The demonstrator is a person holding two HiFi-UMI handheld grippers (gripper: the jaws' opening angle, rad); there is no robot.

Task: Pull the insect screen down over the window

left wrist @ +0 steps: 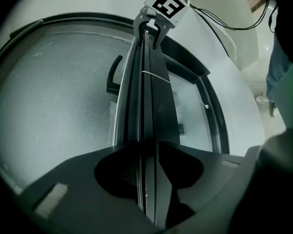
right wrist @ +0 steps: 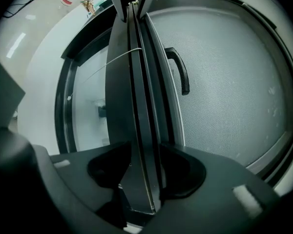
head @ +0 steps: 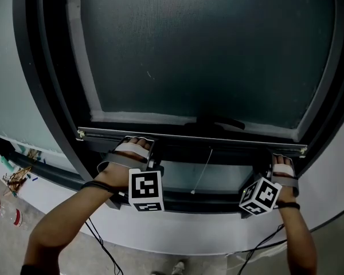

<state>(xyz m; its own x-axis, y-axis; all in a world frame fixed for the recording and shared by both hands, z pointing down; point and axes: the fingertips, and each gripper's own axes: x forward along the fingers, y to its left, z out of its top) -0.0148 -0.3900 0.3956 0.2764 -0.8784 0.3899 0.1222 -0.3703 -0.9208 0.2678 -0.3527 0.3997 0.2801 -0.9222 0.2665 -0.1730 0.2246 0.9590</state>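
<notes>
Two grippers [left wrist: 147, 155] [right wrist: 145, 157] tight on screen bar [head: 218, 140]

Insect screen [head: 206, 50]: fine grey mesh, taut, covers most of the window [head: 43, 96]. Its dark bottom bar [head: 195, 140] sits level, near the sill [head: 200, 202] but not on it. A strip of glass [head: 229, 176] is bare below. A thin white cord [head: 203, 168] hangs from mid-bar.

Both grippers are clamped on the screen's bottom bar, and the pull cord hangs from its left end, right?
Not quite. The pull cord hangs from near the middle of the bottom bar, between the left gripper and right gripper, as the head view shows. Both do clamp the bar.
</notes>
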